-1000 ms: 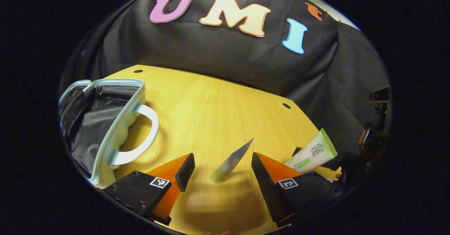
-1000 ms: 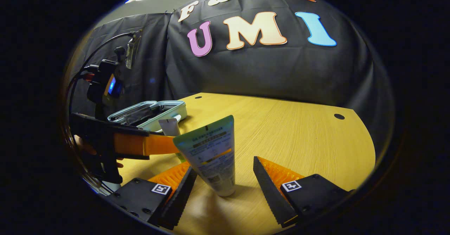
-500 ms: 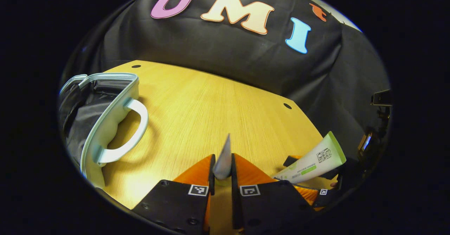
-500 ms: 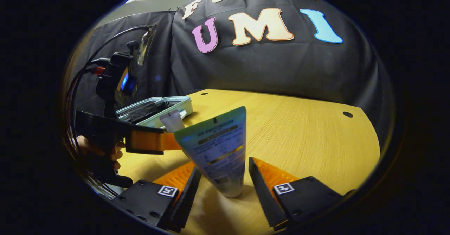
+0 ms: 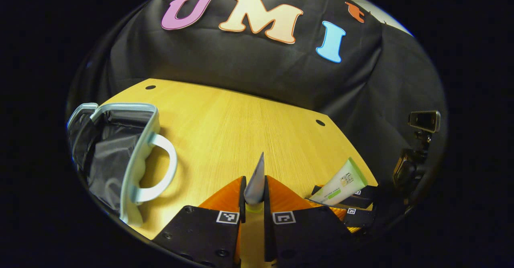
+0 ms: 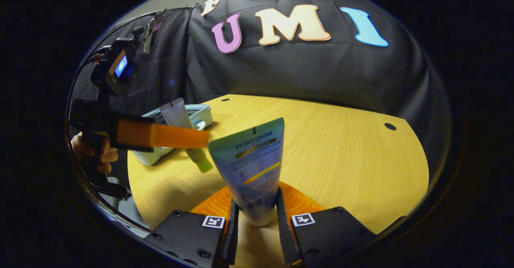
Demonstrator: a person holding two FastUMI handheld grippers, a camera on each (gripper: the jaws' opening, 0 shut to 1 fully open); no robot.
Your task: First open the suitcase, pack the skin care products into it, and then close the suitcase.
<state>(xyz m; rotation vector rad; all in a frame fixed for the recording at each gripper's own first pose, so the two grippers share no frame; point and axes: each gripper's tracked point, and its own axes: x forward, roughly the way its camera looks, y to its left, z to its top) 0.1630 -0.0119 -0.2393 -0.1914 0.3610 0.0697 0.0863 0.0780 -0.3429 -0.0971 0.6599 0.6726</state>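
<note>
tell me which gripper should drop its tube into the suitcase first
Left, probably. The left gripper holds its small tube next to the open suitcase; the right gripper, with the bigger tube, is farther away.

Recording booth: black cloth wall [image 5: 257, 75] behind a bare wooden table [image 5: 241, 131], mounted camera [image 5: 423, 121].

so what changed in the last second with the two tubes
Both grippers closed: the left gripper on the small grey tube and raised it off the table; the right gripper on the big tube. The suitcase stayed open.
</note>
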